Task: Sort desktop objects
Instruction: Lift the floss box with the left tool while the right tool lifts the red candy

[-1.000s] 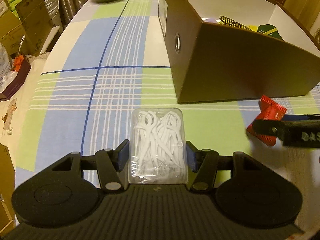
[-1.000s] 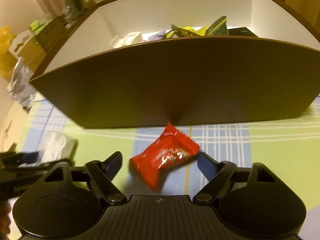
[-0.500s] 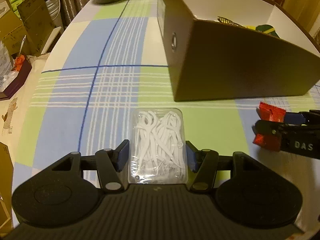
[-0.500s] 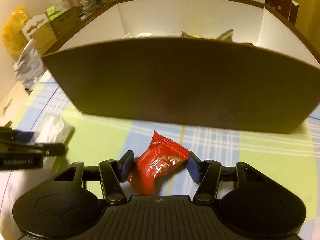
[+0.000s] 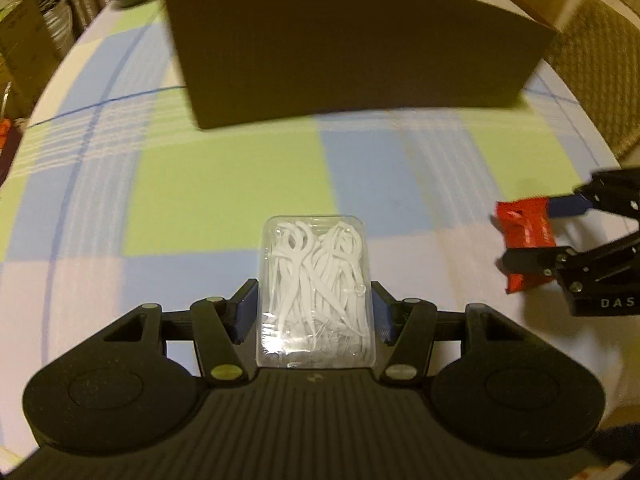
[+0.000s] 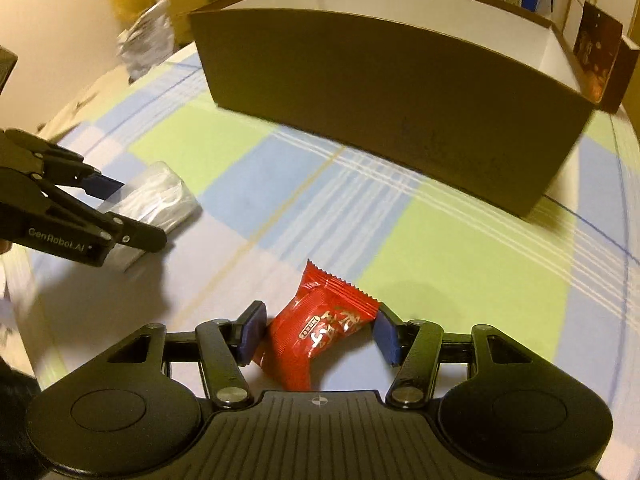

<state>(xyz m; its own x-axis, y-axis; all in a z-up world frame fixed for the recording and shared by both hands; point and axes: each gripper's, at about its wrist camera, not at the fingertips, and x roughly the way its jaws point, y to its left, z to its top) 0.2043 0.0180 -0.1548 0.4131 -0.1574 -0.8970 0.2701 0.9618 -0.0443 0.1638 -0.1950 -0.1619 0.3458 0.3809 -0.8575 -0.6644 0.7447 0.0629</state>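
My left gripper (image 5: 314,310) is shut on a clear plastic box of white floss picks (image 5: 314,292) and holds it above the checked tablecloth. My right gripper (image 6: 320,330) is shut on a red candy packet (image 6: 320,330), also lifted off the cloth. In the left wrist view the right gripper (image 5: 532,236) with the candy packet (image 5: 526,228) is at the right. In the right wrist view the left gripper (image 6: 116,208) with the floss box (image 6: 160,200) is at the left. The brown storage box (image 5: 356,56) with white inside stands ahead in both views (image 6: 380,92).
The table (image 5: 224,184) carries a blue, green and white checked cloth. Cardboard boxes and bags (image 6: 160,8) stand beyond the table's far left. A woven chair back (image 5: 600,68) is at the right past the box.
Both grippers have lifted and pulled back from the brown box with their objects. The right gripper closed on the candy packet a second ago. The left view has swung right to face the box's long side.
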